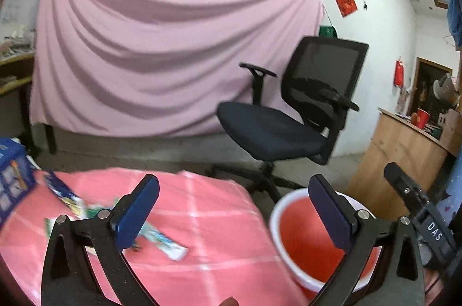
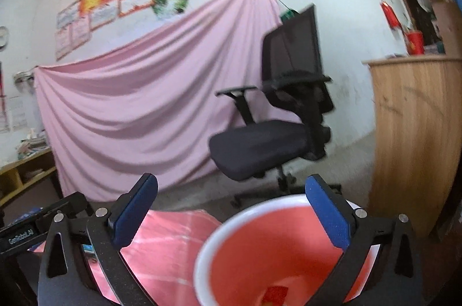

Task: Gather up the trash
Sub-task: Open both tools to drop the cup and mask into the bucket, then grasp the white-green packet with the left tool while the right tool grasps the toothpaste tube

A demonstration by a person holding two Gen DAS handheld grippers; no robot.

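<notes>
My left gripper [image 1: 234,210] is open with nothing between its blue pads, hovering over the edge of a table covered in pink checked cloth [image 1: 219,219]. Printed wrappers [image 1: 164,242] lie on the cloth under its left finger, and a blue-and-white one [image 1: 62,189] lies further left. A red bucket with a white rim [image 1: 273,215] stands just right of the table. My right gripper [image 2: 231,210] is open and empty above that bucket [image 2: 200,259]. A small red scrap [image 2: 275,295] lies at the bucket's bottom.
A black office chair [image 1: 277,130] stands on the floor behind the bucket, in front of a hanging pink sheet [image 1: 161,54]. A wooden counter [image 2: 415,138] is close on the right. A blue box [image 1: 13,179] sits at the table's left edge.
</notes>
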